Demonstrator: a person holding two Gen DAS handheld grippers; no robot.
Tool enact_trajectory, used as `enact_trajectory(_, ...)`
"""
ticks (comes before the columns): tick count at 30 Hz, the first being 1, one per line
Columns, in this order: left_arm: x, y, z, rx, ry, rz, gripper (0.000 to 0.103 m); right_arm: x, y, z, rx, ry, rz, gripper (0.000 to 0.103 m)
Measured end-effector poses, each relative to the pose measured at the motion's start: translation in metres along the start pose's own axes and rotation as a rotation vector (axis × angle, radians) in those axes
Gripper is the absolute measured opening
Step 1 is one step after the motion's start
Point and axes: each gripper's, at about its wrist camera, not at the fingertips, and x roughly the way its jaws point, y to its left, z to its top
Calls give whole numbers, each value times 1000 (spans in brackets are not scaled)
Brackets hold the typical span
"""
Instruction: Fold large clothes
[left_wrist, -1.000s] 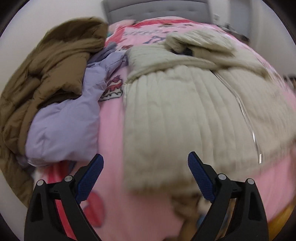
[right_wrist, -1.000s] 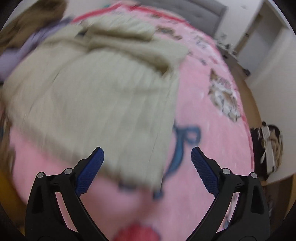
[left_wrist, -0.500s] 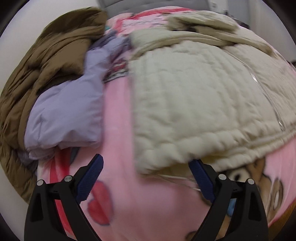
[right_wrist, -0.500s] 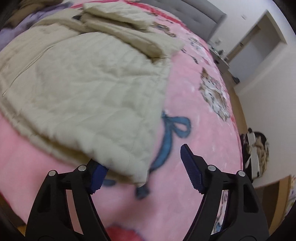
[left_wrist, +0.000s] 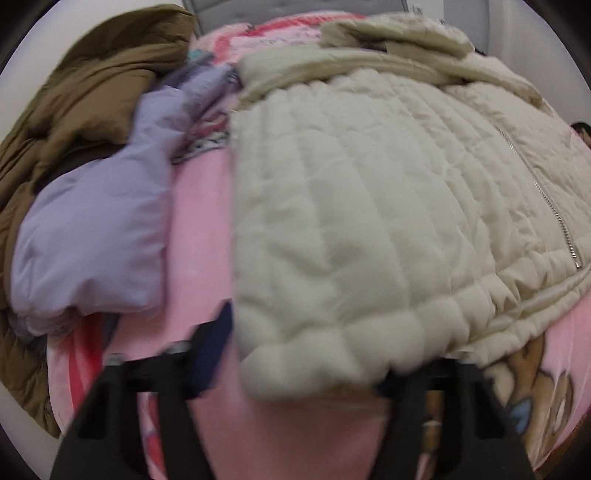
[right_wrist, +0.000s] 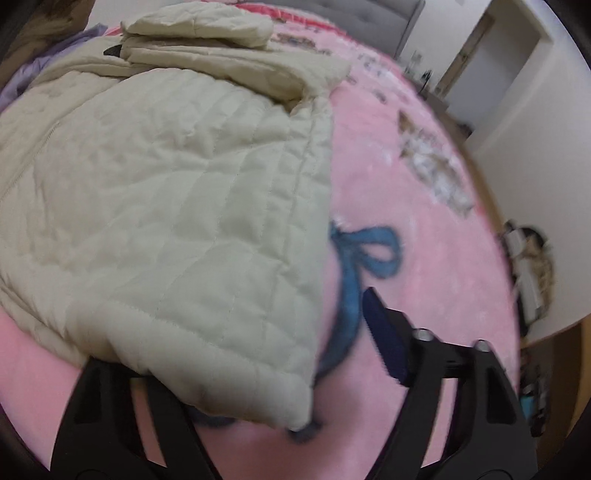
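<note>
A cream quilted jacket (left_wrist: 369, 221) lies spread on a pink blanket (left_wrist: 199, 229), its zipper (left_wrist: 554, 210) to the right and its sleeves folded across the top. My left gripper (left_wrist: 306, 365) is at the near hem corner. Its jaws are closing with the hem between them; the left blue pad (left_wrist: 216, 354) sits just beside the jacket's edge, and the right finger is hidden under the hem. My right gripper (right_wrist: 251, 350) is closing around the jacket's (right_wrist: 166, 221) other near corner. Its right pad (right_wrist: 384, 339) stands clear of the fabric; the left finger is under the corner.
A lilac jacket (left_wrist: 92, 240) and a brown coat (left_wrist: 74, 110) are heaped at the blanket's left edge. The pink blanket (right_wrist: 424, 177) runs on to the right of the jacket. A grey headboard (right_wrist: 351, 11), a doorway (right_wrist: 480, 55) and a bag on the floor (right_wrist: 532, 258) lie beyond.
Both grippers have sunk toward the jacket's near hem, and both pairs of jaws have narrowed. The hem corners now lie between the fingers and cover one finger of each.
</note>
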Motion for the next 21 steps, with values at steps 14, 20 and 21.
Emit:
enact_trajectory(14,-69,-2,3,44,185,-87,7,-51,-36,18,13,138,284,15)
enact_trajectory(20,-123,8,3,-30,236,-85,7,-109,-50,20,80,143,338,14)
enact_trajectory(21,-132,7,-2,-16,263,-82,7,-115,-50,17,78,160,350,14)
